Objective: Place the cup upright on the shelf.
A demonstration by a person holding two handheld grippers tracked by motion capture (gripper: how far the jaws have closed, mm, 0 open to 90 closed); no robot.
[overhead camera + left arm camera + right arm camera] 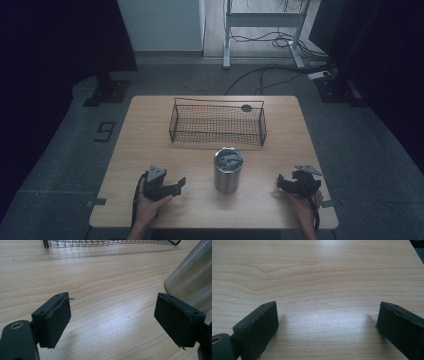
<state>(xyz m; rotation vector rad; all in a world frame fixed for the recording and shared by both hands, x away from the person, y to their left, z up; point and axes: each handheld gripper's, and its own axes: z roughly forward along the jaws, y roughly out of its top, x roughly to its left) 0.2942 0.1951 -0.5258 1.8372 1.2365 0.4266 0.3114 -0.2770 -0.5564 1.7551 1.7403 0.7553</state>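
Steel cup (228,170) upright near the front middle of the wooden table (150,130), between the two grippers and touched by neither. Top of it greyish from above, detail too small to make out. Left gripper (177,184) low over the table just left of the cup, held in the left hand (150,202), tips pointed rightward toward the cup's base. Jaws spread wide in the left gripper view, with bare wood between the black pads (58,322) and nothing pinched; cup's brushed metal side (192,277) rising just past the right-hand jaw, close to it, though contact cannot be told. Right gripper (281,182) on the other side of the cup, a little farther off, held in the right hand (305,202) near the table's front right corner, tips pointed leftward. Jaws likewise spread apart in the right gripper view, pads (259,327) low over plain wood grain, nothing between them. Behind the cup, toward the far edge, a dark wire basket (217,125) set lengthwise across the table, well apart from both grippers; lower mesh edge of it (110,243) along the top of the left gripper view. Small dark round mark (246,108) on the table just behind the basket's far rim. Beyond the table, grey floor (375,150), a white frame (265,20) and loose cables (265,75).
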